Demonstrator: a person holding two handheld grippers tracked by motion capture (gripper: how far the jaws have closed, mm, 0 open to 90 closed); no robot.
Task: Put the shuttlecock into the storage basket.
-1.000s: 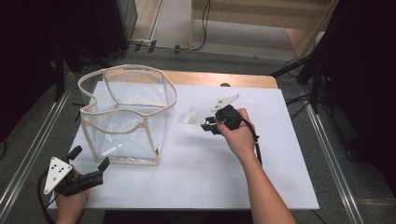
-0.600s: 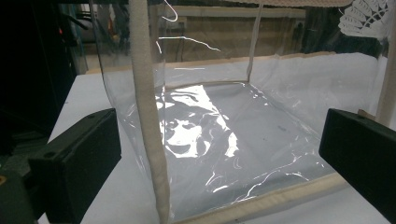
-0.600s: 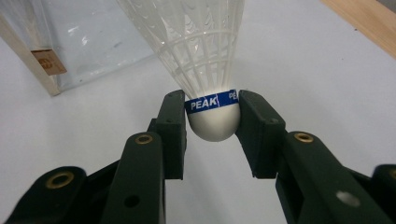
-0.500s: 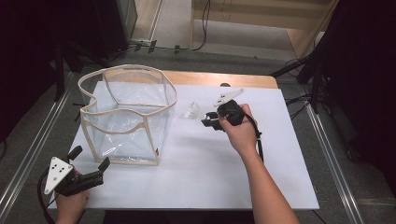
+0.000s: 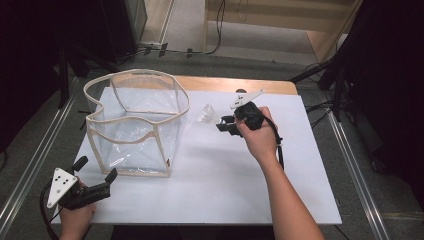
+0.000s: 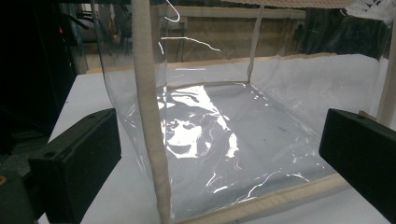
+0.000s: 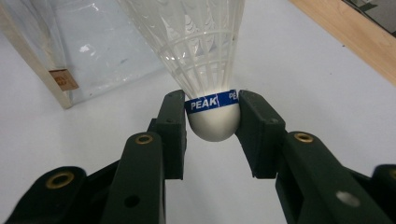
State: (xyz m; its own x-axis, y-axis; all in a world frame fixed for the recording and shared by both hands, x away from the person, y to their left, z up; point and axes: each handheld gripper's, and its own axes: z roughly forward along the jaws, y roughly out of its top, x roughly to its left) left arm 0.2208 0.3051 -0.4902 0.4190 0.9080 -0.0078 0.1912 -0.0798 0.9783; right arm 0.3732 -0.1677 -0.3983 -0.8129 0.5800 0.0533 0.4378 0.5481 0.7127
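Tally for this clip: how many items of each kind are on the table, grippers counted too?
Shuttlecock: 1, held in the right gripper
Clear bag: 1
Grippers: 2, with the left gripper open near the bag
Total: 4

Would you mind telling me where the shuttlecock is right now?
The shuttlecock is clamped by its white cork in the right tool, just right of the clear bag in the high view.
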